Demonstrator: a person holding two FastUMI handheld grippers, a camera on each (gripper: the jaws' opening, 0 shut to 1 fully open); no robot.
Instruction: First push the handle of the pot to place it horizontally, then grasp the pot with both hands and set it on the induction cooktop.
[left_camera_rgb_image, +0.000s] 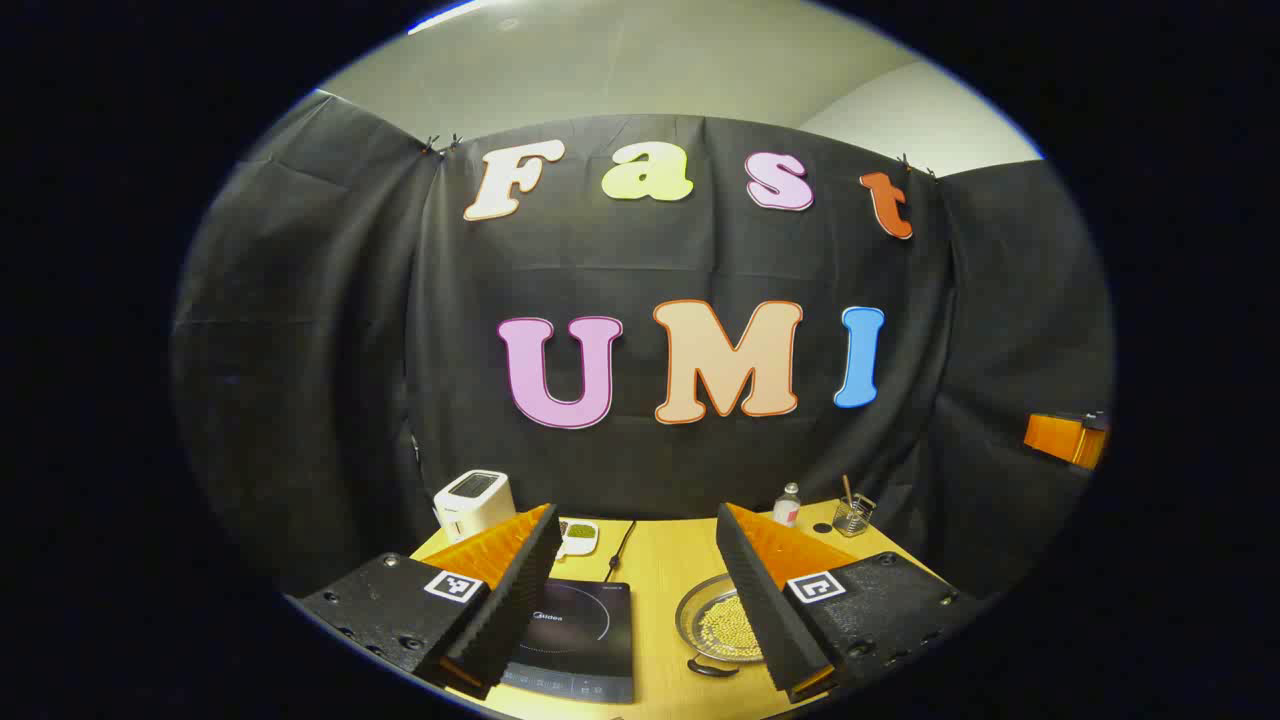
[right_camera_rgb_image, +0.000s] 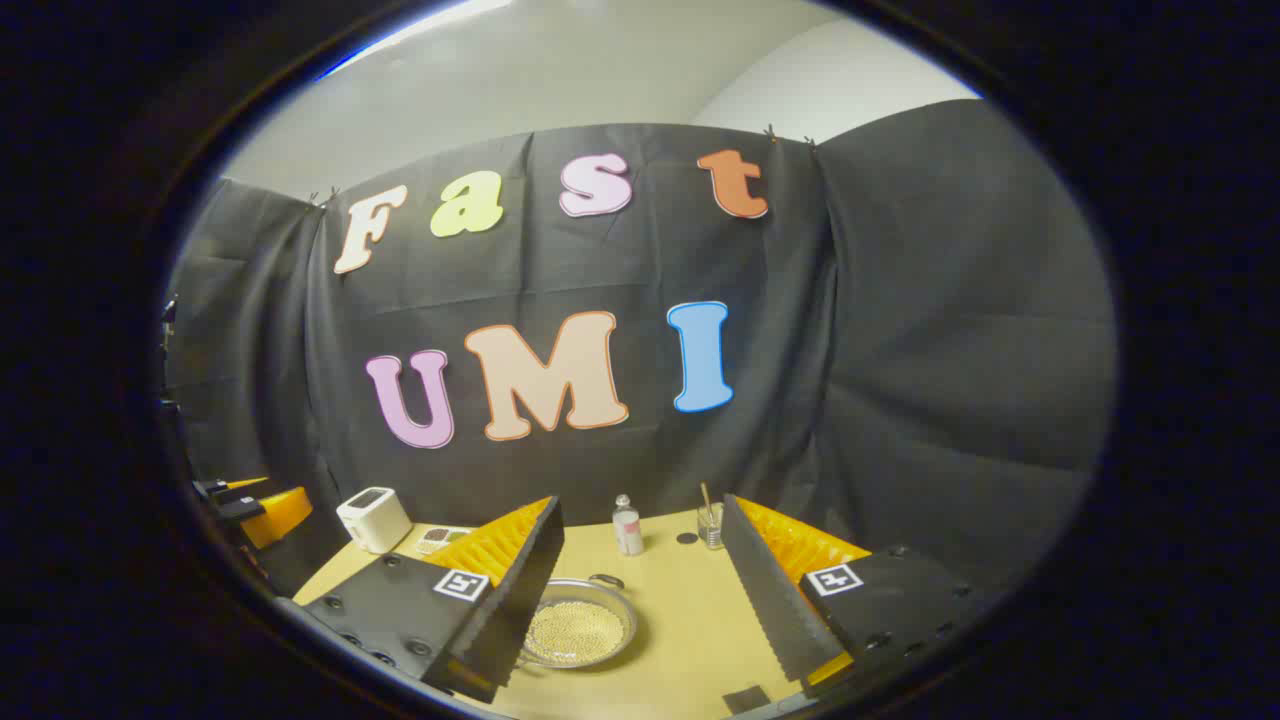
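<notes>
left gripper (left_camera_rgb_image: 636, 590): we see its jaws spread wide, nothing between them, low centre of the left gripper view.
right gripper (right_camera_rgb_image: 640, 585): also wide apart, holding nothing, low centre of the right gripper view.
pot (right_camera_rgb_image: 578, 625): glass, holding pale beads, on the table (right_camera_rgb_image: 680, 600); sits lower left of centre in the right gripper view, partly behind the left-hand finger; we get it lower right of centre in the left gripper view.
pot handle: dark tab at the far rim; we can't tell its angle.
induction cooktop (left_camera_rgb_image: 580, 635): flat black slab, lower left of centre in the left gripper view, just beside the pot.
toaster (left_camera_rgb_image: 474, 503): white, back left of the table.
bottle (right_camera_rgb_image: 627, 526), glass cup (right_camera_rgb_image: 711, 524): near the back edge.
</notes>
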